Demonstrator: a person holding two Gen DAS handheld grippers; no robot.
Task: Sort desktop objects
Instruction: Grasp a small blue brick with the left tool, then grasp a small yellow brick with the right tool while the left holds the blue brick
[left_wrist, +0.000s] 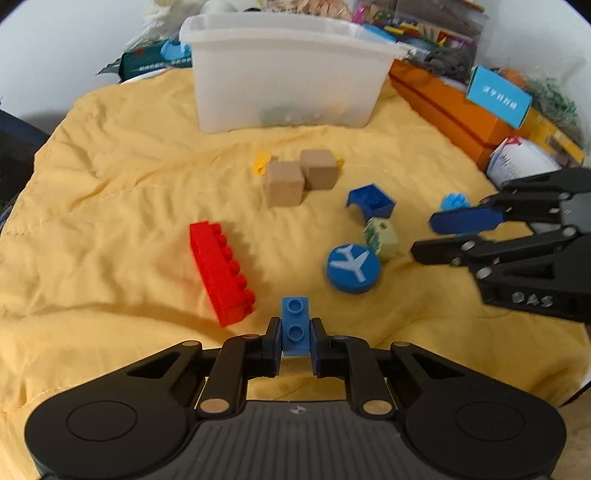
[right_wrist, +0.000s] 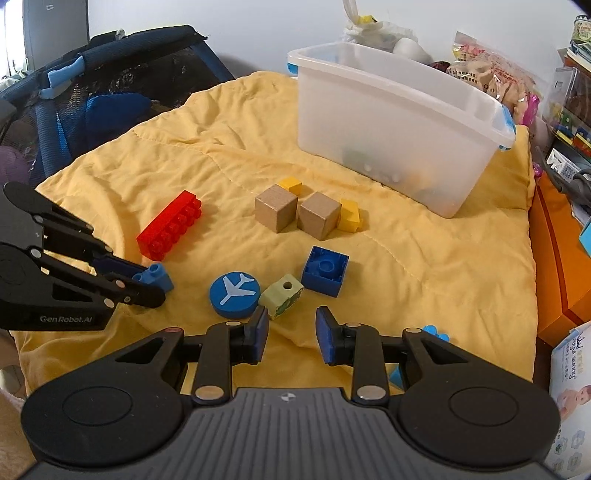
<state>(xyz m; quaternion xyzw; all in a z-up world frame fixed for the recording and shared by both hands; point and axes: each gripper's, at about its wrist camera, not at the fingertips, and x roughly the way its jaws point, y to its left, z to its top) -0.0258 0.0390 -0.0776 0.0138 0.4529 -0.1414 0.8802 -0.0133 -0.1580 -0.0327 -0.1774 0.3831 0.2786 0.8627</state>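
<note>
On yellow cloth (left_wrist: 110, 206): L tongs (left_wrist: 294, 328) clamp blue brick (left_wrist: 294, 325); R tongs (right_wrist: 291, 334) apart, empty.

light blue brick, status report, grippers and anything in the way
Left gripper shut on light blue brick. Right gripper open, empty. Clear bin behind wooden cubes; path open.

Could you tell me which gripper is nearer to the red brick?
Left. The left gripper, shut on a small blue brick, sits right beside the red brick. The right gripper stands open farther off, past the airplane disc.
</note>
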